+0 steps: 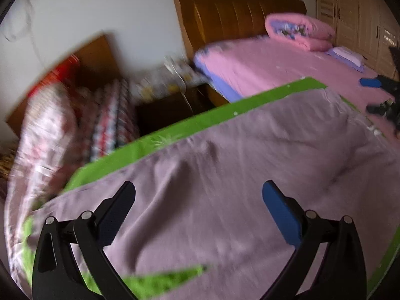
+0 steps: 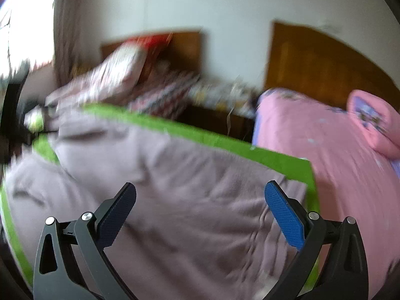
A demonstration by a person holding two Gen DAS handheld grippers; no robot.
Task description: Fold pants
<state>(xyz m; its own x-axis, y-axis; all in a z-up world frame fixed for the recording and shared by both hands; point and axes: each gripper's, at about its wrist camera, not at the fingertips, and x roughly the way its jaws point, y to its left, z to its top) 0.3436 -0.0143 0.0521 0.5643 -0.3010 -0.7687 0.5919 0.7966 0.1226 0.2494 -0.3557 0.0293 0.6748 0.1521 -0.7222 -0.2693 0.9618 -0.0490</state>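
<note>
Mauve pants [image 1: 225, 175] lie spread flat on a green mat [image 1: 200, 120] on the bed. My left gripper [image 1: 198, 195] is open and empty, hovering just above the pants. In the right wrist view the same pants [image 2: 175, 187] cover the green mat [image 2: 275, 160], with wrinkles near their right edge. My right gripper [image 2: 200, 195] is open and empty above the pants. The right gripper also shows at the far right edge of the left wrist view [image 1: 377, 95], over the pink sheet. Both views are blurred by motion.
A pink bed sheet [image 1: 275, 67] extends beyond the mat, with a rolled pink quilt [image 1: 300, 30] and a wooden headboard [image 1: 237, 12] at the back. A second bed with patterned bedding [image 1: 50, 125] and a dark nightstand [image 1: 170, 110] stand to the left.
</note>
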